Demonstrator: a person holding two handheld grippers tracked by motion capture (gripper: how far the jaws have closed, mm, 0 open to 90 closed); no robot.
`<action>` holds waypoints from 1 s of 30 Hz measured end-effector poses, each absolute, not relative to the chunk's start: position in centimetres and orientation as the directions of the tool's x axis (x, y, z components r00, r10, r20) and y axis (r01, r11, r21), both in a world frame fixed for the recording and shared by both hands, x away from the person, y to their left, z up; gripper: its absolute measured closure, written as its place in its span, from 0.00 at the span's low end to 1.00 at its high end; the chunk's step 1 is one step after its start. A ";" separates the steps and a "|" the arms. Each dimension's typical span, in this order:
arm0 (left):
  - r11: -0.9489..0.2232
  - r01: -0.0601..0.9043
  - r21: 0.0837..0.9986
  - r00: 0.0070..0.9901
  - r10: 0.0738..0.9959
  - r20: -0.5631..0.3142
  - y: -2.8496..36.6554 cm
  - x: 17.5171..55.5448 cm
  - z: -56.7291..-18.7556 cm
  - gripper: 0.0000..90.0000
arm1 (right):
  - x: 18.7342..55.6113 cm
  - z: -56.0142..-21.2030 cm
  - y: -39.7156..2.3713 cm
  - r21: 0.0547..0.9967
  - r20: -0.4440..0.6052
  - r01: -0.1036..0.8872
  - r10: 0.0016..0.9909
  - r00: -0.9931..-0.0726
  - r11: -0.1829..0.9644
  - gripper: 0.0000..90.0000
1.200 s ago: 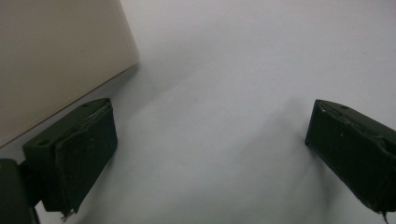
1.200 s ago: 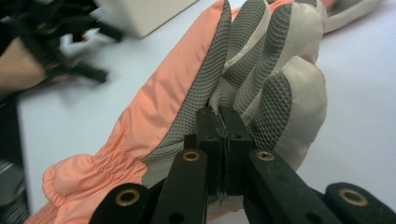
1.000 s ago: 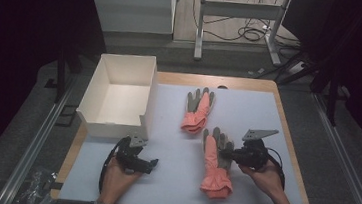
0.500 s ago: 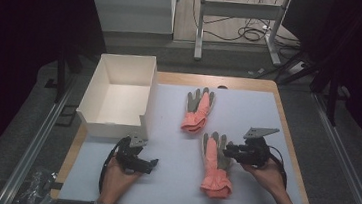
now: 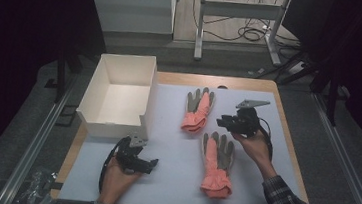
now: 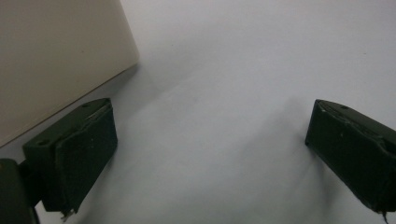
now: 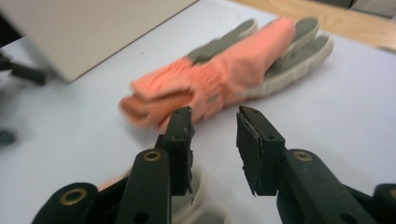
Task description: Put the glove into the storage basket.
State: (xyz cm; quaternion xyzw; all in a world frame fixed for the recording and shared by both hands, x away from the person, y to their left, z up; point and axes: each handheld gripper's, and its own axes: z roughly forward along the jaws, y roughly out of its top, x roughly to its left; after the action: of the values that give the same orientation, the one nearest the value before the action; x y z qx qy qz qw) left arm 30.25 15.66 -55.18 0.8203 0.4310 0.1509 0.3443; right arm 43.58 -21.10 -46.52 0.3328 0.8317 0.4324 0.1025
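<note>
With my right gripper (image 5: 223, 121) part open, its jaws having just been opening and empty, facing the far glove (image 7: 233, 74) beside the box (image 5: 120, 88), I risk pinching only a loose cuff fold, while my left gripper (image 5: 152, 163) rests wide open and empty.

The right gripper view cuts off the white box (image 7: 93, 28) and blurs the far glove's cuff (image 7: 140, 105).

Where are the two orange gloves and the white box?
far glove (image 5: 197, 111), high view, on its palm.
near glove (image 5: 216, 160), high view, on its palm.
white box (image 5: 116, 125), high view, on its front wall.
</note>
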 end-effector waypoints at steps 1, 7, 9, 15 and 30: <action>-0.392 0.603 0.695 0.583 0.811 -0.049 15.7 30.2 -55.2 0.02 | 44.2 -46.5 -20.7 0.790 0.108 0.458 0.644 -0.757 0.406 0.72; -0.395 0.603 0.693 0.585 0.809 -0.047 15.7 30.3 -55.2 0.02 | 47.5 -47.1 -18.3 0.791 0.100 0.470 0.675 -0.731 0.392 0.64; -0.396 0.603 0.693 0.585 0.809 -0.047 15.7 30.3 -55.2 0.02 | 48.2 -47.5 -17.8 0.785 0.095 0.475 0.680 -0.727 0.397 0.61; -0.396 0.603 0.693 0.585 0.809 -0.047 15.7 30.3 -55.2 0.02 | 50.0 -48.9 -16.6 0.783 0.134 0.505 0.694 -0.707 0.363 0.52; -0.395 0.603 0.693 0.585 0.810 -0.048 15.7 30.3 -55.2 0.02 | 51.3 -51.2 -15.5 0.732 0.163 0.576 0.727 -0.667 0.364 0.90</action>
State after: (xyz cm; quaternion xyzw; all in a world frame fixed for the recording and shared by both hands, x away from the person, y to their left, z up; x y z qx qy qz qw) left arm 30.26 15.68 -55.17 0.8215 0.4300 0.1504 0.3430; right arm 51.28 -15.53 -51.20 0.3970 0.8203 0.4007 0.0946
